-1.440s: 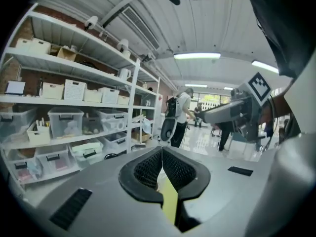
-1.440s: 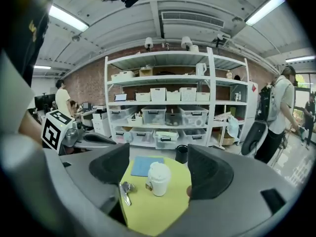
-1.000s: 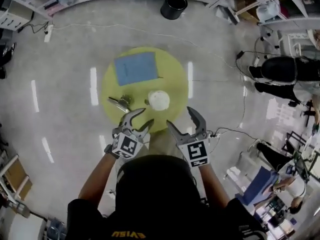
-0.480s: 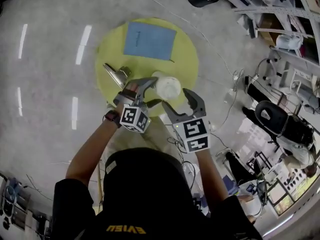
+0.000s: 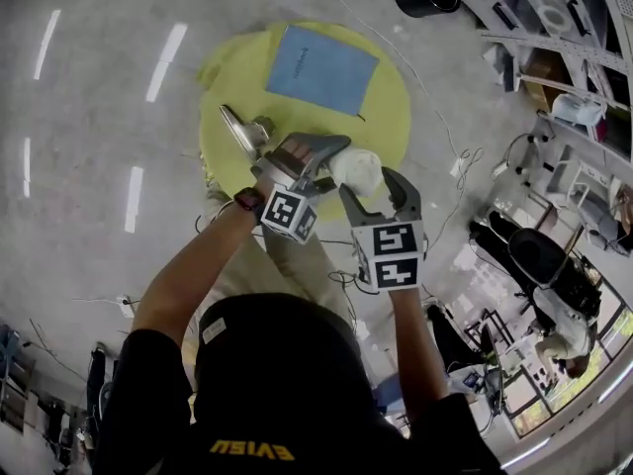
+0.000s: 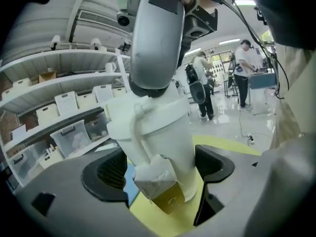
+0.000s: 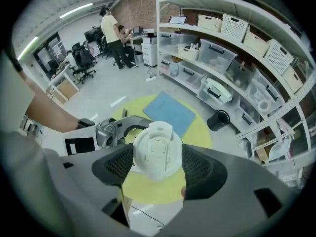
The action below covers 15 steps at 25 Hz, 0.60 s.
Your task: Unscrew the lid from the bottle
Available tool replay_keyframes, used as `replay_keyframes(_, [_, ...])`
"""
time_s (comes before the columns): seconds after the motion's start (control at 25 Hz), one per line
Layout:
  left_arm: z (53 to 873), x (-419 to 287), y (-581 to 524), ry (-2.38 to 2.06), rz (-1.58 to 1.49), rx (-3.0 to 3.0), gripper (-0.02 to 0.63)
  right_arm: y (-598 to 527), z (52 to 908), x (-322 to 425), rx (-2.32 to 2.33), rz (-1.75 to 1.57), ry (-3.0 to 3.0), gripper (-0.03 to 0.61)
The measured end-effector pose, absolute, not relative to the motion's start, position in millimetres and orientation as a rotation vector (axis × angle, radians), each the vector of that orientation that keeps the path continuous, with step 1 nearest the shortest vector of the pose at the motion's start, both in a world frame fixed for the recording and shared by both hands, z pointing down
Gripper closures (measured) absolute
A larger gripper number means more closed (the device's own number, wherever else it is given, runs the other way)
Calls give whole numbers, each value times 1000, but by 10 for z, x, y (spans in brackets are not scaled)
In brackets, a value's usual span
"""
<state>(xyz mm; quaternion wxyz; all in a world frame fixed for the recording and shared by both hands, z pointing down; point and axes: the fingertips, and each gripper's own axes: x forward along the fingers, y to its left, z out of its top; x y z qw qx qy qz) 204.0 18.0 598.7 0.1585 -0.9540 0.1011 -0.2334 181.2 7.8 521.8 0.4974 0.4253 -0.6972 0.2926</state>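
Head view: looked steeply down from above wearer's head onto round yellow table (image 5: 223,97); left gripper (image 5: 331,163) and right gripper (image 5: 373,184) mid-frame, floor (image 5: 89,117) and shelving (image 5: 554,28) at edges.
Left gripper view: faced slightly downward along own jaws, very near bottle (image 6: 165,132) side, shelving behind.
Right gripper view: pointed steeply down, close over lid (image 7: 157,149).
Shared with head view table top, blue sheet (image 7: 170,113), left gripper.
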Motion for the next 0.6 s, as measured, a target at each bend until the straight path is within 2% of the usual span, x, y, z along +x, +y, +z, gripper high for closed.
replay_keyframes(0.6, [6011,2003,224,260,-561,-2847,210,120,5236,1763,910,678,-1652,284])
